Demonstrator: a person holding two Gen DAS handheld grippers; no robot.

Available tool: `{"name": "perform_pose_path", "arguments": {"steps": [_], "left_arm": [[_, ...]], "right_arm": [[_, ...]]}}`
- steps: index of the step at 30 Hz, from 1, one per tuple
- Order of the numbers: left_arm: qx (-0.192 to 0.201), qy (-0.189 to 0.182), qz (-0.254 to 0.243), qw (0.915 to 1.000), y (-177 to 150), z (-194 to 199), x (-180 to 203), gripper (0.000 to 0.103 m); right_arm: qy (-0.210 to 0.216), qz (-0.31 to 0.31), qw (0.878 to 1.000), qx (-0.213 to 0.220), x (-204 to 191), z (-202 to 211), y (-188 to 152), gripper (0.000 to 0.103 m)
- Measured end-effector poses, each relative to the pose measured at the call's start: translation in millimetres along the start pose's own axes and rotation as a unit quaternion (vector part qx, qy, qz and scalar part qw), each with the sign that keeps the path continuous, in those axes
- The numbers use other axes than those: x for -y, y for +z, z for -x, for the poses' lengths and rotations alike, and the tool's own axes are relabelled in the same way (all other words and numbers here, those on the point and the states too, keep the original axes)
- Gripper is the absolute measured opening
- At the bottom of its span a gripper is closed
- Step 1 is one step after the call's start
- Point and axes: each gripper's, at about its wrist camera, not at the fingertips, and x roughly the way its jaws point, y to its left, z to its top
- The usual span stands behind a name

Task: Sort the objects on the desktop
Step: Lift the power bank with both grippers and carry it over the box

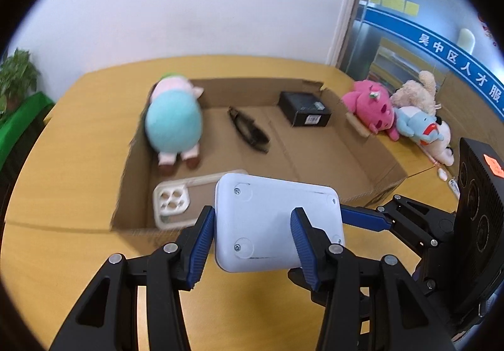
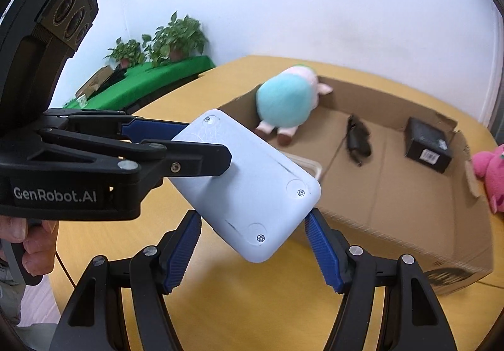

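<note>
The left hand-held gripper (image 1: 252, 240) clamps a white rounded-rectangular plastic device (image 1: 277, 225) by its edges, holding it in the air just in front of the near wall of the shallow open cardboard box (image 1: 371, 174) on the yellow wooden tabletop (image 1: 56, 244). The right hand-held gripper (image 2: 252, 251) sits spread wide beneath the device, its blue pads apart from it. Inside the box lie a turquoise-and-pink plush toy (image 1: 174, 124), a black folded strap (image 1: 249, 129), a small black carton (image 1: 304, 108) and a clear phone case (image 1: 176, 203). Just right of the box rests a pink plush toy (image 1: 373, 106).
</note>
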Motion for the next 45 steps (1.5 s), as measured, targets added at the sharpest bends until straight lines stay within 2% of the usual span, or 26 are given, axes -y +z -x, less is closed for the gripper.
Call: {"name": "perform_pose_path", "arguments": {"steps": [8, 17, 27, 33, 36, 41, 45], "left_arm": [[0.01, -0.041, -0.013, 0.999, 45.6, -20.0, 27.9, 0.048], [-0.014, -0.079, -0.006, 0.9967, 79.6, -64.5, 36.7, 0.048], [-0.08, -0.077, 0.025, 0.9935, 72.2, -125.8, 29.4, 0.048], [-0.129, -0.074, 0.047, 0.9878, 63.4, -160.3, 23.2, 0.048], [-0.154, -0.061, 0.061, 0.9843, 60.5, -172.1, 21.5, 0.048], [-0.183, -0.04, 0.064, 0.9801, 56.5, -182.3, 21.4, 0.048], [-0.214, -0.046, 0.075, 0.9728, 47.6, -192.9, 22.0, 0.045]], "right_arm": [[-0.034, -0.011, 0.999, 0.012, 47.5, 18.7, 26.4, 0.067], [-0.048, -0.037, 0.998, -0.005, 100.0, 7.8, 42.7, 0.067], [-0.029, -0.059, 0.995, -0.075, 137.9, -46.1, 30.7, 0.067], [-0.007, -0.085, 0.989, -0.122, 154.4, -76.3, 17.0, 0.068], [0.011, -0.098, 0.984, -0.146, 160.8, -88.3, 13.3, 0.068], [0.031, -0.08, 0.976, -0.199, 163.4, -106.6, 13.5, 0.068], [0.028, -0.08, 0.973, -0.215, 171.5, -113.2, 19.5, 0.067]]}}
